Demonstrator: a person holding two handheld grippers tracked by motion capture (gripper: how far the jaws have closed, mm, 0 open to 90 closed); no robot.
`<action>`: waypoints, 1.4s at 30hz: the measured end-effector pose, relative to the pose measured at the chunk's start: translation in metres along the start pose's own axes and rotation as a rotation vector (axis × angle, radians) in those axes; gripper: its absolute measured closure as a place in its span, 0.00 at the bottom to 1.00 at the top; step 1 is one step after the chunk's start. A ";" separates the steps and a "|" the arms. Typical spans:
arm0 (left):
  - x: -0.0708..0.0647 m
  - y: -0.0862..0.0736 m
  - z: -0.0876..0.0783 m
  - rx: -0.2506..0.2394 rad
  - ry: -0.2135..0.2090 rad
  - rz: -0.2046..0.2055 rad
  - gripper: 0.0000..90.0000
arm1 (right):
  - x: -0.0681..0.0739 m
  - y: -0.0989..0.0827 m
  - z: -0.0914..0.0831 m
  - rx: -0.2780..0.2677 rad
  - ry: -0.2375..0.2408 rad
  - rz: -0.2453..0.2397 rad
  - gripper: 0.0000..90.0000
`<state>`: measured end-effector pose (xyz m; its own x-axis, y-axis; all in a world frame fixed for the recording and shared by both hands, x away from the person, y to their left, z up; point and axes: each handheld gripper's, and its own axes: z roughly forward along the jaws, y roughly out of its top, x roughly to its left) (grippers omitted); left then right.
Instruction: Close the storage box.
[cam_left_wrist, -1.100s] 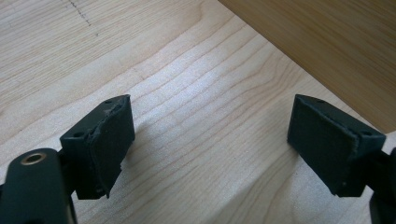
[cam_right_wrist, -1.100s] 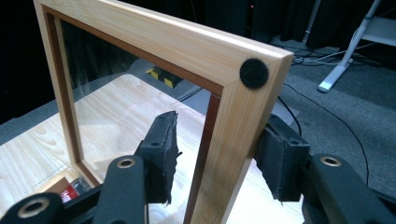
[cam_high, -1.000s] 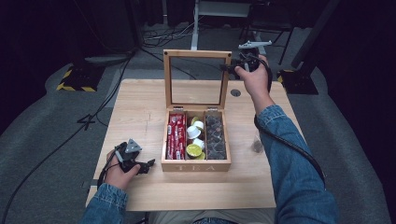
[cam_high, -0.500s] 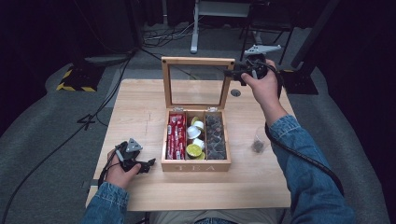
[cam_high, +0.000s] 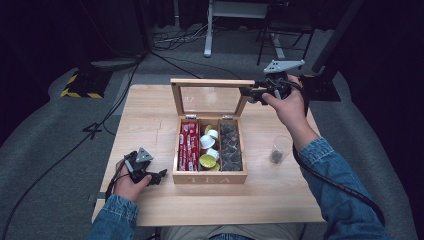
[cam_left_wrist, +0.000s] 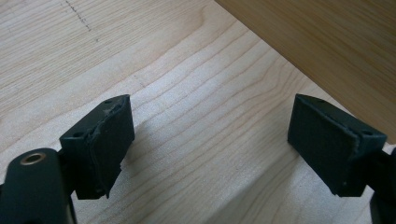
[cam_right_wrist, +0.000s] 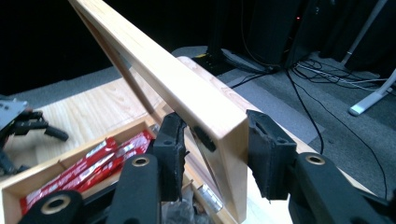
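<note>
A desk (cam_high: 150, 115) takes up the middle of the high view. At its centre sits a tea box (cam_high: 210, 176), its lid (cam_high: 212, 96) standing up at the far edge, towards the top of the frame. Inside, the left compartment holds sachets (cam_high: 188, 145), the middle one capsules (cam_high: 207, 145), and the right one what seem to be pods (cam_high: 230, 145). Right of the box, well apart from it, a glass (cam_high: 278, 150) stands on the desk. The left gripper (cam_high: 155, 176) lies at the lower left, just beside the box's front left corner. The right gripper (cam_high: 250, 94) is at the lid's upper right corner, one jaw on either side of the frame there.
</note>
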<state>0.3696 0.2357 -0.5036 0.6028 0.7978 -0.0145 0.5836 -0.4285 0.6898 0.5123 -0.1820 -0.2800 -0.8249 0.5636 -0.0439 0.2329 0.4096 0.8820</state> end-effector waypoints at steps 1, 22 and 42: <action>0.000 0.000 0.000 0.000 0.000 0.000 0.17 | 0.001 -0.001 -0.001 0.001 0.002 -0.005 0.65; -0.002 -0.001 0.000 -0.001 0.005 -0.013 0.17 | 0.043 -0.037 -0.017 0.054 0.049 -0.054 0.59; -0.001 0.000 0.001 -0.002 0.003 -0.009 0.17 | 0.076 -0.064 -0.021 0.082 0.049 -0.134 0.46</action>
<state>0.3692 0.2344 -0.5039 0.5963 0.8026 -0.0188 0.5879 -0.4206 0.6910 0.4240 -0.1802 -0.3303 -0.8752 0.4651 -0.1333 0.1591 0.5369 0.8285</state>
